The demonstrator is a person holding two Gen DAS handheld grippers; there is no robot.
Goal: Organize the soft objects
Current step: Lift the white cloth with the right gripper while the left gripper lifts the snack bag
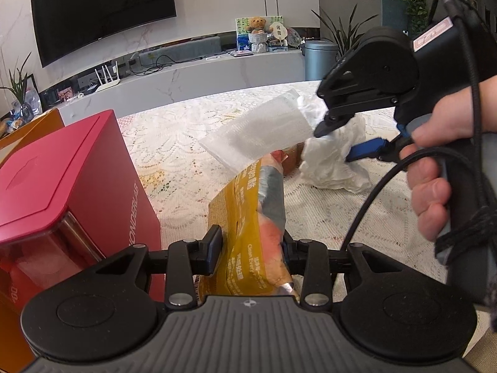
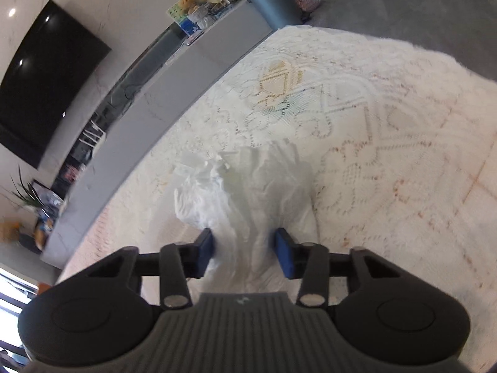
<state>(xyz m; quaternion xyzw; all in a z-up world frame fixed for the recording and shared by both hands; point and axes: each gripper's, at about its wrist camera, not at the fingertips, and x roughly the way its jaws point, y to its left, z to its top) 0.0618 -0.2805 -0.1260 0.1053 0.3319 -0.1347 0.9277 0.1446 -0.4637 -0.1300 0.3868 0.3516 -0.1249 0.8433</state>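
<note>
A crumpled white cloth (image 2: 248, 192) lies bunched on a lace tablecloth (image 2: 388, 130), toward the middle of the table. The right gripper (image 2: 244, 253) straddles its near end, blue pads on either side of a raised fold and pressing into it; the picture is blurred, so how firm the hold is cannot be told. Seen from the left wrist, the same cloth (image 1: 332, 161) sits under that gripper's tip, with a clear bubble-wrap pouch (image 1: 257, 130) touching it on one side.

The left gripper (image 1: 253, 248) is closed on a yellow snack bag (image 1: 248, 217), holding it upright just beside a red box (image 1: 71, 186).

To do this step well, the right pads should probably bite a thick gather of cloth rather than a loose edge, then lift straight up so the cloth comes free of the lace without dragging the pouch along.
</note>
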